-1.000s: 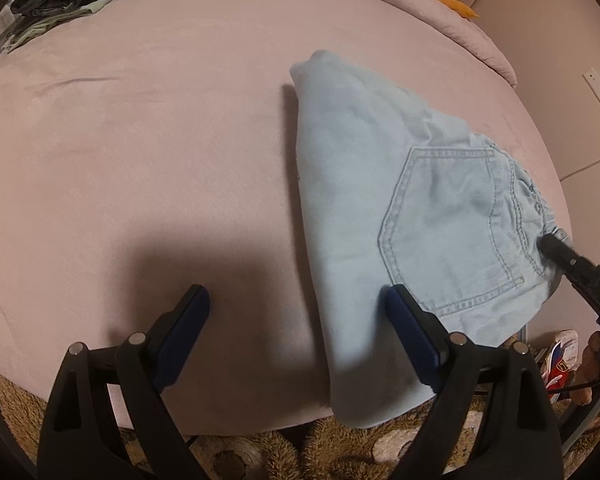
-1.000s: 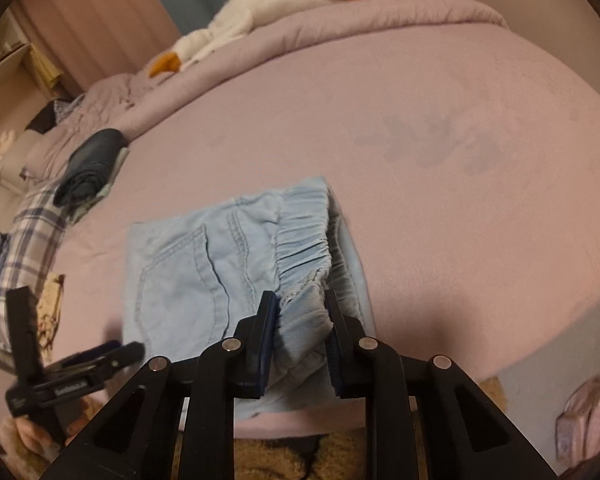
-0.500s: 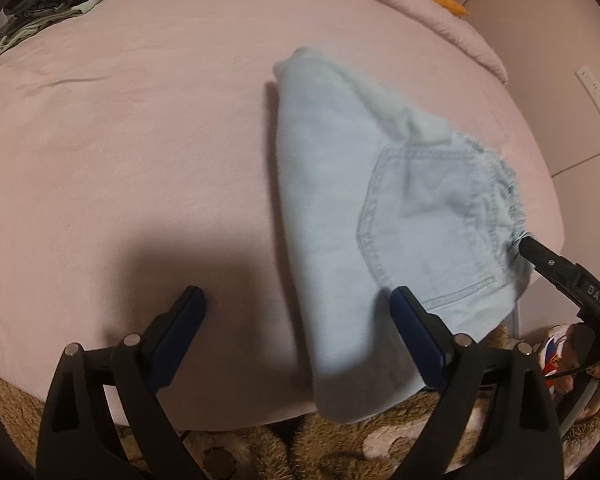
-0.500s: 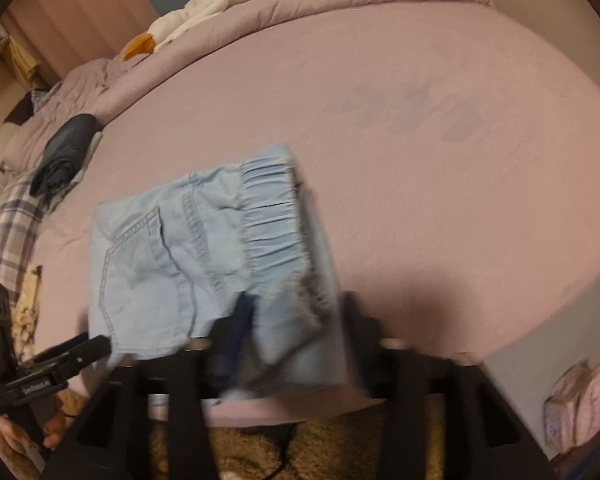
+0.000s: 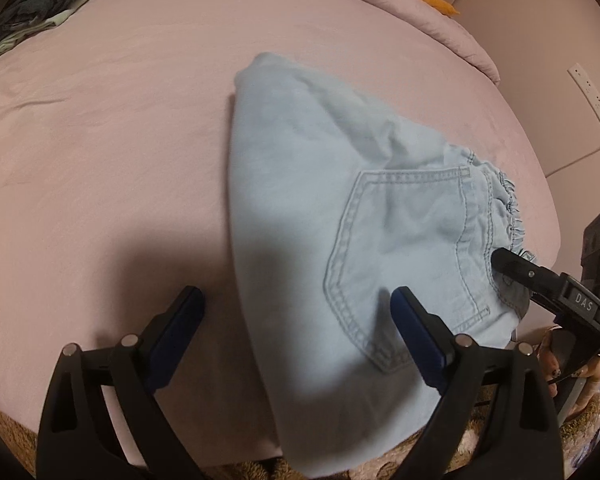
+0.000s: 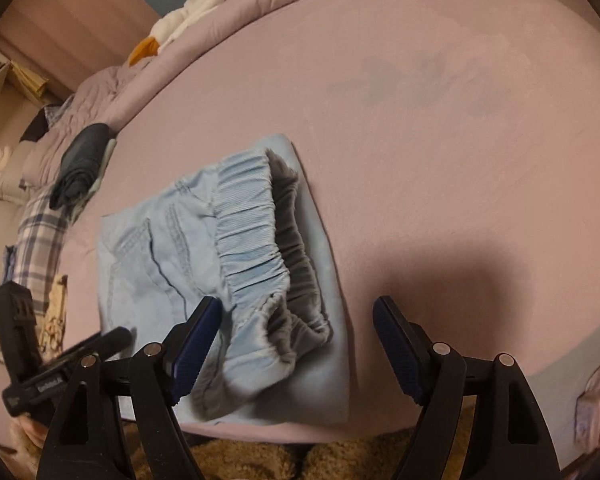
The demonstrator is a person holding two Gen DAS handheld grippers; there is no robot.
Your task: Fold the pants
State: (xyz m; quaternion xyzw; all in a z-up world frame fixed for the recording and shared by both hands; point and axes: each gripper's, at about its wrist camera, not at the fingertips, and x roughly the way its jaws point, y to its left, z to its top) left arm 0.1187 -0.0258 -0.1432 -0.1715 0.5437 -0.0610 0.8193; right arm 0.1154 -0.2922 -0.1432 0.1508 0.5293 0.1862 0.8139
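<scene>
Light blue denim pants [image 5: 332, 216] lie folded into a small stack near the front edge of the pink bed [image 5: 100, 152], back pocket up. In the right wrist view the pants [image 6: 204, 256] show their gathered elastic waistband facing me. My left gripper [image 5: 296, 332] is open and empty, its right finger over the pants' near edge. My right gripper [image 6: 296, 344] is open, with the waistband corner lying between its fingers. The right gripper also shows in the left wrist view [image 5: 512, 268], its tip at the waistband.
A rolled dark garment [image 6: 80, 164] and plaid cloth [image 6: 36, 236] lie at the bed's left side. A white goose plush [image 6: 204, 0] rests on the pink duvet at the back. A brown shaggy rug [image 6: 260, 460] lies below the bed edge. A power strip [image 5: 592, 100] hangs on the right wall.
My right gripper has opened and let go of the waistband, which it held one second ago. The pants have settled on the bed. My left gripper stayed open.
</scene>
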